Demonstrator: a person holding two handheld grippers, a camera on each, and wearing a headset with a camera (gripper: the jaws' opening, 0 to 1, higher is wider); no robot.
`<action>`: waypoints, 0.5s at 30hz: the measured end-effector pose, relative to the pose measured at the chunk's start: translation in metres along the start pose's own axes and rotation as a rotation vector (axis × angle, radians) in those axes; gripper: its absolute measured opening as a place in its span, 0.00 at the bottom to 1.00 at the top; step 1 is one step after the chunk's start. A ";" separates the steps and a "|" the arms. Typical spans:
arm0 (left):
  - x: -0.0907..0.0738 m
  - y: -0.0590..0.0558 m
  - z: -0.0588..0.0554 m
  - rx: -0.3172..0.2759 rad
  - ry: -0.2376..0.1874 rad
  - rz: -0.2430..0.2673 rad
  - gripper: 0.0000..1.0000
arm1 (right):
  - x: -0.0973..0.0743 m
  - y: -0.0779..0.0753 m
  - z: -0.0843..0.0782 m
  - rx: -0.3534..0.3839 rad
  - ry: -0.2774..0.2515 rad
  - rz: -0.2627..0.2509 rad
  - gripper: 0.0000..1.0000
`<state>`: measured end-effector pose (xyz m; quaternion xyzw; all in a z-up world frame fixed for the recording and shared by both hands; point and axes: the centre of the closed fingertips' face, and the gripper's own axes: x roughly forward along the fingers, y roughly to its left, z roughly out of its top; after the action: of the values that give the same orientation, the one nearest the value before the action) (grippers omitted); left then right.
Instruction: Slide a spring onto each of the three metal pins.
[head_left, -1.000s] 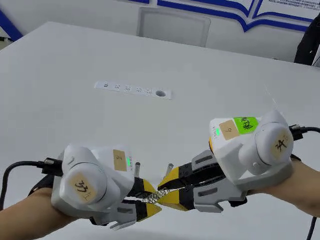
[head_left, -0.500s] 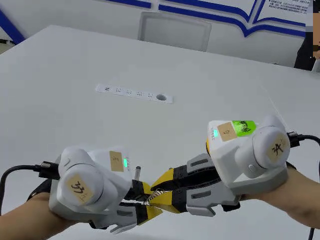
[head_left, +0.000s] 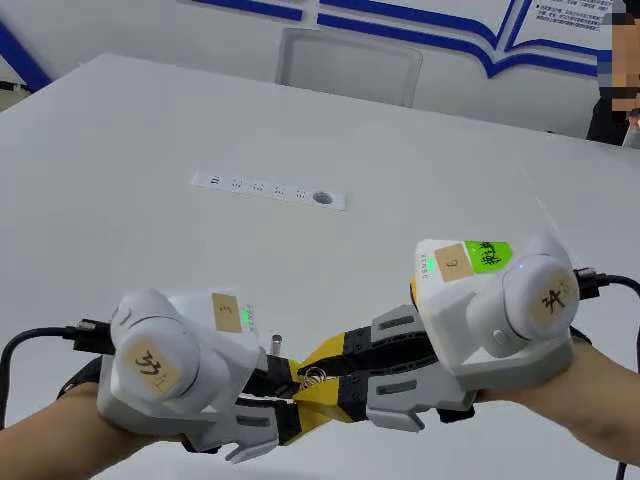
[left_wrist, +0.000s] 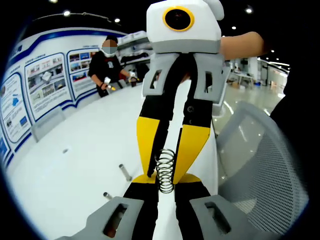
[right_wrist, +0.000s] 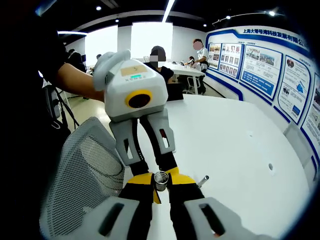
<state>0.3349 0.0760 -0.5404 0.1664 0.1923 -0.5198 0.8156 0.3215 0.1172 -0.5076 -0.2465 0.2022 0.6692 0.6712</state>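
Pinching a small coiled wire spring (left_wrist: 166, 167) from two sides, just above a smooth, matte white tabletop (head_left: 150, 130). Clamped onto the spring's near end with the left gripper (left_wrist: 165, 190): black jaws drawn nearly together, angular grey plastic brackets lower down. Gripped as well by the right gripper (right_wrist: 160, 189), jaws closed on the coil. From the left gripper view, reaching in from above with wedge-shaped yellow pads pressed to both flanks of the spring, slim black linkage bars behind them, then a glossy white moulded housing. From the right gripper view, looking down the spring's axis: a bright round ring of thin steel wire, caught where the two sets of tips meet. In the head view, nose to nose, tips touching around the spring, rounded white casings with paper labels on top, one label bright green.

On the tabletop just beside the jaws, apart from the spring: one metal pin (left_wrist: 123, 171), a short upright cylinder with a dull silver sheen, and near it a second pin (left_wrist: 106, 195) of the same shape. Farther out on the table, a long flat white power strip (head_left: 268, 188) with a row of sockets and a round opening at one end. At the left gripper's rear, a black cable (head_left: 30, 345) curving away. At the table's edge, a grey chair back (left_wrist: 260, 165) of fine open mesh.
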 end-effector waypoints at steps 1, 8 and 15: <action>0.000 0.000 0.000 -0.006 -0.003 -0.001 0.10 | 0.000 0.000 0.000 0.000 -0.003 -0.001 0.12; 0.002 0.002 0.000 0.016 -0.003 0.001 0.11 | -0.001 -0.002 -0.001 -0.002 -0.003 -0.009 0.11; -0.001 0.005 0.007 -0.073 -0.051 -0.010 0.16 | -0.002 -0.007 0.006 0.014 -0.033 -0.032 0.11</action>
<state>0.3396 0.0759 -0.5334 0.1223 0.1908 -0.5205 0.8232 0.3278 0.1191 -0.5012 -0.2337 0.1917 0.6609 0.6869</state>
